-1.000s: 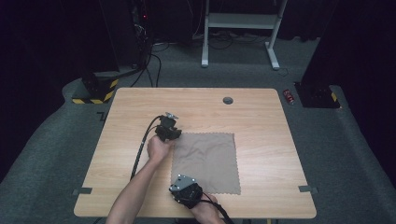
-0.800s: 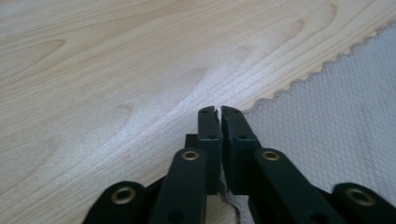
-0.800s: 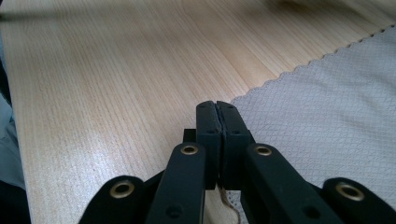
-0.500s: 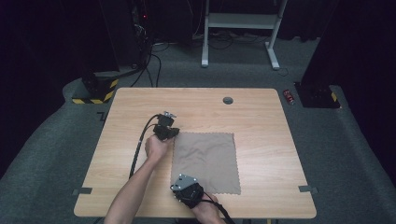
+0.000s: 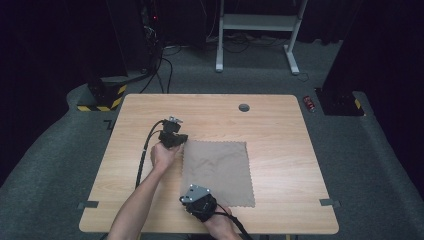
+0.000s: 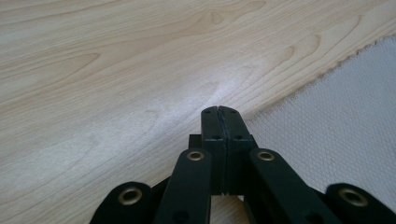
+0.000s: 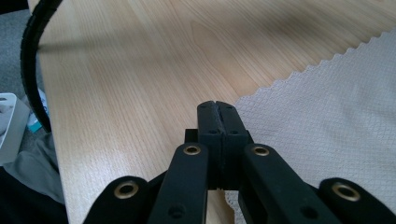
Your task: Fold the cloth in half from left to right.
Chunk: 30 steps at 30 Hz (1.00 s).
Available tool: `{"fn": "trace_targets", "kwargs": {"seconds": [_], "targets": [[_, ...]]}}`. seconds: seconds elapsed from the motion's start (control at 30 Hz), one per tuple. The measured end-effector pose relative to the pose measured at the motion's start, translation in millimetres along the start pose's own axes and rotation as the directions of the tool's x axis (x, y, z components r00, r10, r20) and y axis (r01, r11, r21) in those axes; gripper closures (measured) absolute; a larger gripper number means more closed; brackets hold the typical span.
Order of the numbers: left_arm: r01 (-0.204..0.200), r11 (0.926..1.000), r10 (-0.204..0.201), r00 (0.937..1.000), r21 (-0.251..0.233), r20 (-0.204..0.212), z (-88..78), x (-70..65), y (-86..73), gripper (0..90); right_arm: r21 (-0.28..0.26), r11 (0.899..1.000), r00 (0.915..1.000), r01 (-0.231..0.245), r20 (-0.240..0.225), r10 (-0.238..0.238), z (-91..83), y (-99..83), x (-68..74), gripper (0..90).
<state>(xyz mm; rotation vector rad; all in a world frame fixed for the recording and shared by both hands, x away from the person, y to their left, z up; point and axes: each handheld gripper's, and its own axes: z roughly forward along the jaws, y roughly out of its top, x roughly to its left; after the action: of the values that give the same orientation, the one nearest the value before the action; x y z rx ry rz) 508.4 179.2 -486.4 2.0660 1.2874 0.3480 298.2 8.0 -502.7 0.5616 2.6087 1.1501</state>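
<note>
A brown cloth (image 5: 217, 171) w/ zigzag edges is laid flat at the middle of the wooden surface (image 5: 280, 130). The left gripper (image 5: 172, 136) is held at its far left corner, jaws pressed together, nothing gripped. The right gripper (image 5: 200, 202) is set at the near left corner, jaws likewise closed & empty.

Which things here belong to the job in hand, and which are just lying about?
Likely in the job:
cloth
left hand-held gripper, at its far left corner
right hand-held gripper, at its near left corner

Lying about:
red can on the floor
dark disc on the table
</note>
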Motion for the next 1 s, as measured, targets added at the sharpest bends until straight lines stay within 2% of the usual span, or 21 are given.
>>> {"fn": "trace_targets", "kwargs": {"seconds": [0.43, 0.73, 0.83, 1.0], "targets": [[0.021, 0.9995, -0.021, 0.9997, -0.023, -0.014, -18.5, 15.7, -2.4, 89.8, -0.023, 1.0, 0.9995, 0.012, -0.029, -0.012, 2.3, 17.0, 4.2, 90.0], [0.028, 0.9988, -0.029, 0.999, -0.039, -0.034, -38.2, 27.8, -3.4, 89.9, -0.065, 0.997, 0.9979, 0.035, -0.052, -0.038, 3.1, 33.3, 9.7, 90.0], [0.029, 0.9988, -0.031, 0.999, -0.039, -0.032, -38.7, 29.0, -3.7, 89.9, -0.072, 0.997, 0.998, 0.033, -0.05, -0.037, 2.4, 32.4, 9.6, 90.0], [0.019, 0.9993, -0.02, 0.9996, -0.033, -0.022, -29.9, 21.7, -2.0, 89.9, -0.07, 0.997, 0.999, 0.013, -0.041, -0.016, -2.8, 25.8, 6.2, 89.9]]}}
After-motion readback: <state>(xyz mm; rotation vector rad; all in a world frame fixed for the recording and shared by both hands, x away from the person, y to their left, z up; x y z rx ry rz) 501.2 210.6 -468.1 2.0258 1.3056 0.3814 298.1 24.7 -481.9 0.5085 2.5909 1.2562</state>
